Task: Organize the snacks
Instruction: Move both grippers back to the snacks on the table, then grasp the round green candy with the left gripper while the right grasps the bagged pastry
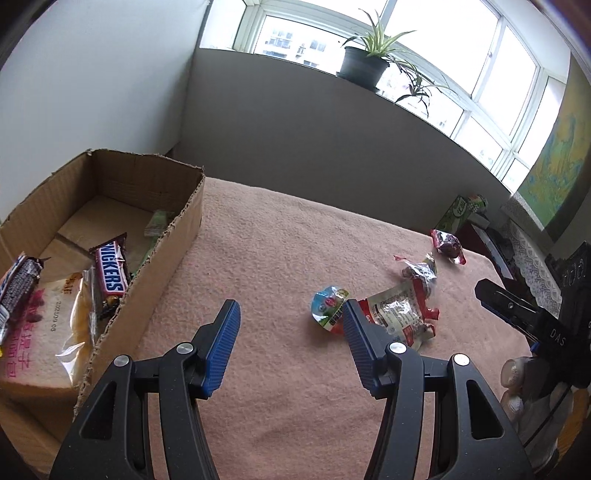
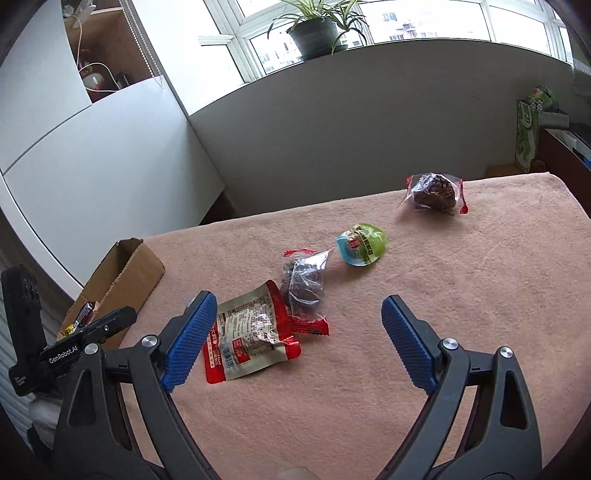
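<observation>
A cardboard box [image 1: 177, 236] stands at the left of the pink cloth; in it lie a Snickers bar [image 1: 110, 273], a bread packet [image 1: 40, 332] and other wrappers. On the cloth lie a red-and-silver pouch [image 2: 251, 332], a clear packet of dark snacks [image 2: 303, 284], a green jelly cup [image 2: 362, 243] and a second dark packet [image 2: 436, 192]. My left gripper [image 1: 291, 310] hovers open beside the box, with the jelly cup [image 1: 328, 308] just past its right fingertip. My right gripper [image 2: 299, 301] stands wide open above the pouch and clear packet, touching nothing.
The cloth's far edge [image 2: 332, 206] drops off toward a grey wall under a window sill with a potted plant [image 2: 317, 33]. A green carton [image 2: 526, 136] stands off the far right corner. The left gripper's tip [image 2: 114, 319] shows near the box [image 2: 122, 273].
</observation>
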A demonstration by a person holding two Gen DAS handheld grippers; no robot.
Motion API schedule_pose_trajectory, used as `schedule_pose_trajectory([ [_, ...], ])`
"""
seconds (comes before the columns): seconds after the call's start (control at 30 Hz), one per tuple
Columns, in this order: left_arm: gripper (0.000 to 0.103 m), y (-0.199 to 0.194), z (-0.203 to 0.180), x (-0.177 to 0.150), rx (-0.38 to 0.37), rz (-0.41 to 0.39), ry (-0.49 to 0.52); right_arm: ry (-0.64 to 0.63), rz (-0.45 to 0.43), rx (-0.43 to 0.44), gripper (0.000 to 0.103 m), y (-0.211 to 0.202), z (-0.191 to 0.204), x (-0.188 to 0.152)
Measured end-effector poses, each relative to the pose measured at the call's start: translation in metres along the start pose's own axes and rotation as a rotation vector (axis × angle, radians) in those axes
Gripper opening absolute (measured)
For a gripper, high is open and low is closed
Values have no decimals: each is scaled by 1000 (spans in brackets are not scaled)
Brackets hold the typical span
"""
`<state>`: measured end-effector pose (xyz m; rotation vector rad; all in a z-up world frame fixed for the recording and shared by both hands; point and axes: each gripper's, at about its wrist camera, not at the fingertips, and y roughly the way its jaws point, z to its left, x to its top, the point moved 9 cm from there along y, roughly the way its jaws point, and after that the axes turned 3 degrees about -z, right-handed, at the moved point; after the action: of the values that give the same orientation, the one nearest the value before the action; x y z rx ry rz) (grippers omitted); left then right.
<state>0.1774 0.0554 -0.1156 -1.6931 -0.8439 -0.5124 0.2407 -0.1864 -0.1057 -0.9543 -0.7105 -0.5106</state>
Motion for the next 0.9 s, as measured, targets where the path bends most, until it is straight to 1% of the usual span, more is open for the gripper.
schedule_pose_trajectory([
  [0.1, 57, 6, -8, 1, -3, 1, -3, 75, 4, 32, 92, -1, -17, 4],
  [0.13, 57, 8, -10, 0, -3, 4, -3, 91, 5, 44, 89, 0, -20, 7],
  [0.23, 57, 17, -16, -1, -2, 14, -8, 115, 17, 74, 86, 8, -19, 14],
  [0.3, 57, 24, -20, -4, -9, 26, -12, 120, 43, 96, 85, 21, -13, 17],
  [0.37, 57, 30, -21, -5, -6, 37, -15, 112, 74, 83, 77, 38, -7, 16],
  [0.4, 57, 33, -20, -4, -5, 40, -21, 102, 89, 71, 70, 46, -5, 15],
  [0.43, 57, 36, -20, -4, -8, 44, -29, 95, 106, 61, 68, 54, -3, 13],
  [0.53, 57, 42, -21, -2, -21, 55, -30, 105, 142, 31, 67, 73, -4, 6],
  [0.63, 57, 50, -18, -6, -5, 70, -25, 83, 167, -5, 67, 87, -5, -2],
  [0.73, 57, 58, -16, -12, 17, 105, -20, 30, 158, -42, 67, 89, 1, -4],
  [0.83, 57, 60, -18, -14, 41, 105, 1, -12, 154, -60, 67, 91, 8, -7],
  [0.9, 57, 61, -25, -16, 50, 103, 34, -37, 157, -64, 67, 92, 14, -9],
])
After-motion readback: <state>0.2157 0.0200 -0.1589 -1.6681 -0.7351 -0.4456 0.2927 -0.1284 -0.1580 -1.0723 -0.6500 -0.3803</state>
